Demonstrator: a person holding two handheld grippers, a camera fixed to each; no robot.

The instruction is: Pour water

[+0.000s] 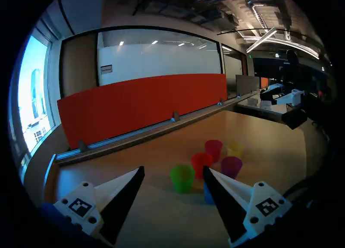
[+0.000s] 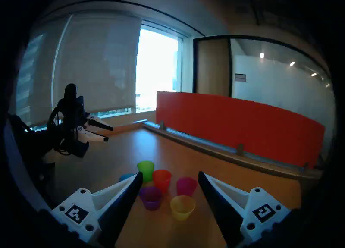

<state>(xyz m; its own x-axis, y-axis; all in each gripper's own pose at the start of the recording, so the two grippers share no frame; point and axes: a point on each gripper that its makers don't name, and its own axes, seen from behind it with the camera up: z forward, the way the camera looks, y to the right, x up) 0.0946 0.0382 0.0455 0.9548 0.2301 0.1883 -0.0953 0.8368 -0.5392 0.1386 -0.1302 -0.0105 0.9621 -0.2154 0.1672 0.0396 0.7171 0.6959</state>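
Standing ahead of parted jaws: cups [image 1: 202,161].

This is an office. A long wooden desk [image 1: 267,149] runs across the room. A low red screen [image 1: 142,103] stands along its far edge, like the ones that split office desks into work places. Behind the screen is a big glass wall [image 1: 159,58] in a dark frame. Long strip lights [image 1: 263,39] and bare pipes [image 1: 258,15] hang under the ceiling on the right. On the left a tall window [image 2: 157,69] is bright with daylight, and a pale blind [image 2: 95,67] covers the glass next to it.
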